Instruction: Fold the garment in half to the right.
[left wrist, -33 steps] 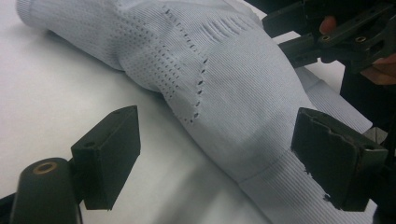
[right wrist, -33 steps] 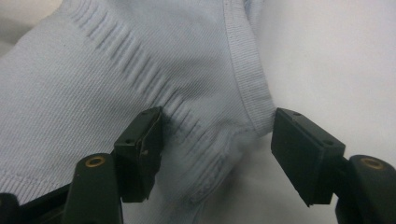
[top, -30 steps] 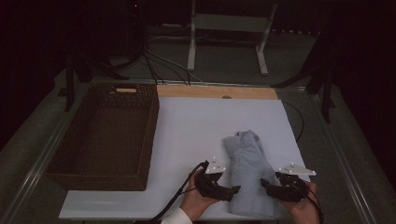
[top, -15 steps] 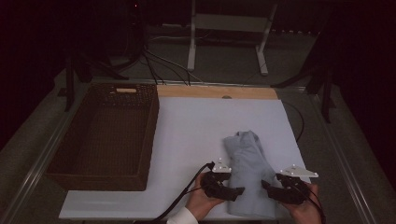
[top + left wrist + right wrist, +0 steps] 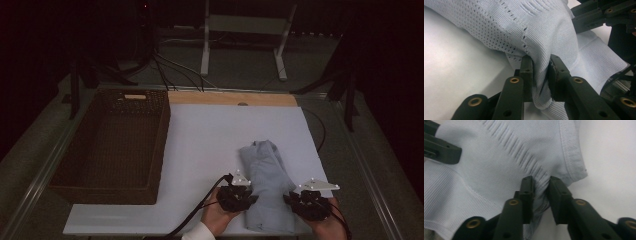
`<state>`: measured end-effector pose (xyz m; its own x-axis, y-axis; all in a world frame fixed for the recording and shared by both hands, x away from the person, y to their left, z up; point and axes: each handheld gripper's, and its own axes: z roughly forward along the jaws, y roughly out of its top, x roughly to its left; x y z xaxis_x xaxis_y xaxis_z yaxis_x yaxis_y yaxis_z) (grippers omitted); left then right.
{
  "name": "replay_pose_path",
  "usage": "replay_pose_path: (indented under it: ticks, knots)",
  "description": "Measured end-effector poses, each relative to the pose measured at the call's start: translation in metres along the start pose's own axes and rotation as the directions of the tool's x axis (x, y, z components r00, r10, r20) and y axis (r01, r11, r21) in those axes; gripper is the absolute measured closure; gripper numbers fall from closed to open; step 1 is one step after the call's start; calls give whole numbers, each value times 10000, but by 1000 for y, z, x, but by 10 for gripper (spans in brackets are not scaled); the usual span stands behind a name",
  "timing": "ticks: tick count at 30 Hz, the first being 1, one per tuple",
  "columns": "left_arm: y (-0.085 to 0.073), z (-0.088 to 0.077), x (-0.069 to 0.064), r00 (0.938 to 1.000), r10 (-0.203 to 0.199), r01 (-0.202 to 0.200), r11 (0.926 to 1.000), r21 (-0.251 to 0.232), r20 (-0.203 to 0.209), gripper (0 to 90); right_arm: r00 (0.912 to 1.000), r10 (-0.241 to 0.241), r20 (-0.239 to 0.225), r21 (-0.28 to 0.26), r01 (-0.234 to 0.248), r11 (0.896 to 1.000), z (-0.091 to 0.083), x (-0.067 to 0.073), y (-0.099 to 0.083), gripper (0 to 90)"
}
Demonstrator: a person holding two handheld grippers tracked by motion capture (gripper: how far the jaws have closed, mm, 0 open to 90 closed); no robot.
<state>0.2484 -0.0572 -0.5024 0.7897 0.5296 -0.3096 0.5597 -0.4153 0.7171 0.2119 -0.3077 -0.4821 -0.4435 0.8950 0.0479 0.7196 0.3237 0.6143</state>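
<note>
A light blue knitted garment (image 5: 265, 170) lies folded in a long strip on the white board (image 5: 210, 135), near its front right. My left gripper (image 5: 248, 197) is at the garment's left edge and my right gripper (image 5: 290, 199) at its right edge, both near the front end. The left gripper (image 5: 541, 61) has just been closing, and its pads pinch a fold of the garment (image 5: 544, 32). The right gripper (image 5: 541, 182) has closed too and pinches a ribbed fold of the garment (image 5: 486, 170) near its hem.
A dark wicker basket (image 5: 112, 145) stands on the left, against the white board's edge. A wooden strip (image 5: 230, 98) runs along the board's far side. Cables and a white stand (image 5: 245, 30) lie beyond the table.
The left gripper shifted slightly right onto the garment's edge. Both pairs of jaws closed in on folds of the cloth. The garment's front end has bunched a little.
</note>
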Motion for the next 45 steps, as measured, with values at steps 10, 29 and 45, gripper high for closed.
replay_pose_path:
  ticks: [10,29,45]
  knots:
    - [4,-13,13,9984,-171,152,9993,-350,-538,786,9997,-247,59,-365,249,9990,10,5,13,792]
    - [-3,-49,50,9822,-790,663,9947,-788,-1706,791,9941,-1004,-405,-689,975,9928,51,27,54,509]
    - [-24,-75,62,9752,-1052,905,9924,-829,-1946,778,9910,-856,-1034,-849,769,9934,69,44,73,327]
